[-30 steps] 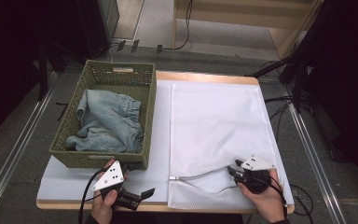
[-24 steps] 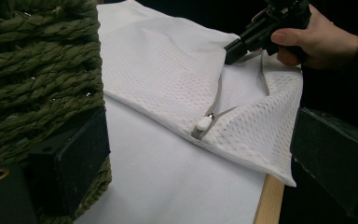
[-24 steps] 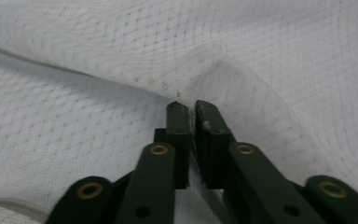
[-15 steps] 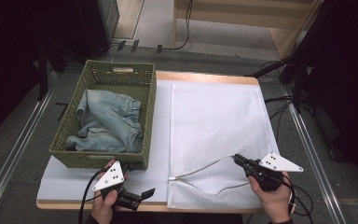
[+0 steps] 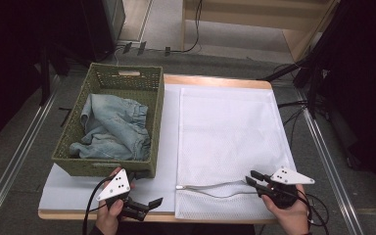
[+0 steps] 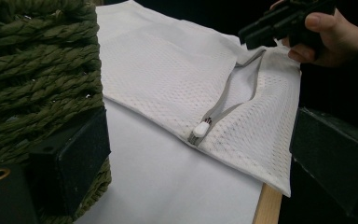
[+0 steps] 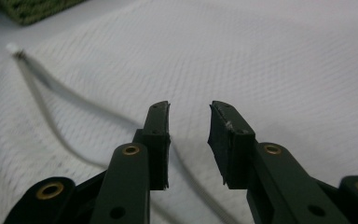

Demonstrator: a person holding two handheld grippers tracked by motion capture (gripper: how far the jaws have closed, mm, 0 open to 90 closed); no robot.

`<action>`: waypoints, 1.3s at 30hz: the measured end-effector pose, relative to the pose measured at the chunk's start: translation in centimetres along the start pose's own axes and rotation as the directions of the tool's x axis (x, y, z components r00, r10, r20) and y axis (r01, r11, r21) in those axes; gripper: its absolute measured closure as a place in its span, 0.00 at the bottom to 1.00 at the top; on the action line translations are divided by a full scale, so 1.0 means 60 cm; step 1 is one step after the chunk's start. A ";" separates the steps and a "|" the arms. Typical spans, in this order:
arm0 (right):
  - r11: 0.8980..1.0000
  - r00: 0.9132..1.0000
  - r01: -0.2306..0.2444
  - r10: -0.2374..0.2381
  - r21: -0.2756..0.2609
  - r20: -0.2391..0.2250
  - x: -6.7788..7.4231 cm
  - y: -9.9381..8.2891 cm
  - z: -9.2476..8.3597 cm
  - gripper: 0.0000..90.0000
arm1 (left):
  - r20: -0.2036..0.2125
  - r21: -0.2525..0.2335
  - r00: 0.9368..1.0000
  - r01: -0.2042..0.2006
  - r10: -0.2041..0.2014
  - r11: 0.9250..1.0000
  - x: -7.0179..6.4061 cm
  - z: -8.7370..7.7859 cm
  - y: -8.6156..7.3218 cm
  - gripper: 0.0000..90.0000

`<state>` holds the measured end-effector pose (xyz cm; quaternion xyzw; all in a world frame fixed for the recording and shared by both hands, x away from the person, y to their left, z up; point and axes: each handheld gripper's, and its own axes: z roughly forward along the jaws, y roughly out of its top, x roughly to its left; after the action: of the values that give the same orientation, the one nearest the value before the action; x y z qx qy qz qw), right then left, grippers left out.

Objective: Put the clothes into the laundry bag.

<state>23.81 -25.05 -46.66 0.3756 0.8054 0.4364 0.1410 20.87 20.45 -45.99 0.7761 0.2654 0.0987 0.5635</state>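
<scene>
The white mesh bag is lying beside the green basket, its zipper unzipped. Both the right gripper and the left gripper are hovering spread and empty. Likely next: loading the jeans.

Layout around the mesh laundry bag

Spread flat over the right half of the table. Left of it, alongside, a woven basket with denim shorts inside. Along its near edge, a partly open zipper, pull at the left end. At its near right corner, the right gripper; well left, in front of the basket, the left gripper.
</scene>
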 end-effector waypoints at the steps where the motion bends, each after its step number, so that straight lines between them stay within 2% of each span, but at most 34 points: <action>1: 1.000 1.000 -0.001 0.001 0.031 -0.005 0.000 -0.003 0.007 0.75 | 0.000 -0.001 1.000 0.002 -0.002 1.000 0.000 0.000 0.000 0.06; 2: 0.997 1.000 -0.015 0.014 0.080 0.007 -0.001 -0.009 0.019 0.75 | 0.002 -0.002 1.000 0.003 -0.003 1.000 0.000 0.001 0.000 0.06; 3: 0.997 1.000 -0.015 0.014 0.080 0.007 -0.001 -0.009 0.019 0.75 | 0.000 -0.001 1.000 0.003 -0.003 1.000 0.000 0.002 0.000 0.06; 4: 0.993 1.000 -0.015 0.013 0.118 0.019 -0.002 -0.011 0.028 0.75 | 0.000 0.000 1.000 0.002 -0.002 1.000 0.000 0.002 0.000 0.06; 8: 0.992 0.999 -0.018 0.014 0.122 0.035 0.000 -0.008 0.031 0.75 | 0.000 0.001 1.000 -0.001 0.001 1.000 0.000 0.003 -0.001 0.06; 11: 0.991 0.993 0.013 -0.029 0.134 0.118 0.013 -0.005 0.037 0.88 | -0.001 0.001 1.000 0.000 0.000 1.000 0.001 0.003 -0.001 0.06; 12: 0.987 0.986 0.056 -0.078 0.153 0.145 0.018 0.001 0.039 1.00 | 0.000 0.001 1.000 -0.001 0.001 1.000 0.000 0.003 -0.001 0.06; 13: 0.987 0.986 0.056 -0.078 0.153 0.145 0.018 0.001 0.039 1.00 | -0.001 0.003 1.000 -0.003 0.003 1.000 0.000 0.003 0.000 0.06; 15: 0.989 0.986 0.064 -0.083 0.132 0.147 0.020 0.007 0.037 1.00 | 0.000 0.001 1.000 -0.002 0.002 1.000 -0.001 0.002 -0.001 0.06; 16: 0.996 0.986 0.067 -0.076 0.063 0.147 0.021 0.014 0.029 1.00 | -0.001 0.001 1.000 -0.002 0.002 1.000 -0.001 0.002 -0.001 0.06; 17: 0.998 0.988 0.063 -0.065 0.017 0.143 0.019 0.017 0.024 1.00 | -0.002 0.004 1.000 -0.002 0.002 1.000 0.000 0.001 0.000 0.06; 18: 0.998 0.988 0.063 -0.065 0.017 0.143 0.019 0.017 0.024 1.00 | -0.001 0.002 1.000 0.000 0.000 1.000 0.000 0.001 -0.001 0.06; 21: 0.995 0.993 -0.008 0.021 -0.104 0.120 0.005 0.019 0.014 1.00 | -0.003 0.003 1.000 -0.002 0.002 1.000 0.001 0.001 -0.001 0.06; 22: 0.993 0.988 -0.010 0.028 -0.115 0.150 0.001 0.016 0.015 1.00 | -0.002 0.004 1.000 -0.002 0.002 1.000 0.001 0.001 -0.001 0.06; 23: 0.996 0.969 0.007 0.014 -0.085 0.249 -0.002 0.011 0.023 1.00 | -0.001 0.002 1.000 -0.003 0.003 1.000 0.001 0.002 -0.001 0.06; 24: 0.996 0.969 0.007 0.014 -0.085 0.249 -0.002 0.011 0.023 1.00 | 0.000 0.002 1.000 -0.001 0.001 1.000 0.000 0.003 -0.001 0.06; 26: 0.998 0.949 -0.028 0.046 -0.063 0.311 -0.012 0.009 0.039 1.00 | 0.000 0.007 1.000 0.000 0.000 1.000 -0.001 0.005 -0.002 0.06; 29: 0.999 0.951 -0.016 0.027 -0.040 0.308 -0.012 0.010 0.048 0.98 | 0.000 0.012 1.000 -0.004 0.004 1.000 -0.002 0.007 -0.002 0.06; 32: 1.000 0.954 0.003 -0.012 0.030 0.299 -0.009 0.005 0.061 0.92 | 0.000 0.010 1.000 -0.002 0.002 1.000 -0.002 0.006 -0.002 0.06; 33: 0.999 0.962 -0.023 0.009 0.046 0.272 -0.011 0.005 0.062 0.88 | -0.002 0.007 1.000 0.001 0.000 1.000 -0.002 0.006 -0.002 0.06; 35: 0.998 0.964 -0.036 0.022 0.047 0.265 -0.012 0.006 0.061 0.86 | 0.000 0.006 1.000 0.002 -0.002 1.000 -0.001 0.004 -0.002 0.06; 36: 0.996 0.972 -0.061 0.047 0.057 0.230 -0.015 0.007 0.059 0.77 | 0.000 0.007 1.000 0.001 -0.001 1.000 -0.001 0.004 -0.002 0.06; 37: 0.996 0.972 -0.061 0.047 0.057 0.230 -0.015 0.007 0.059 0.77 | -0.001 0.007 1.000 -0.001 0.001 1.000 -0.001 0.004 -0.002 0.06; 39: 0.993 0.976 -0.096 0.080 0.073 0.203 -0.020 0.009 0.061 0.69 | -0.001 0.006 1.000 -0.002 0.002 1.000 -0.001 0.003 -0.002 0.06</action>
<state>26.90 -23.54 -48.46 0.4584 0.7868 0.3688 0.1863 20.87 20.28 -46.17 0.7780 0.2653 0.0985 0.5608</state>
